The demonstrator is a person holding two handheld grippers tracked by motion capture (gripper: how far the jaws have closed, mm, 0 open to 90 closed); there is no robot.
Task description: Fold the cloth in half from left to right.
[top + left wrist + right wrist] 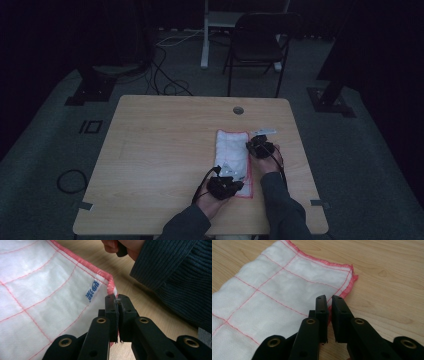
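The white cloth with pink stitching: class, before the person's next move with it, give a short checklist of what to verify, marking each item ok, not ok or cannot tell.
1. Left gripper shut on the cloth at its pink-edged corner: ok, seen in the left gripper view.
2. Right gripper pinching the cloth's edge: cannot tell; its jaws look nearly shut over the pink hem, with a slim gap at the tips.
3. Cloth lying flat on the table: ok.
4. Room on the table beside the cloth: ok, bare wood to its left in the high view.
5. Cloth folded evenly: cannot tell.
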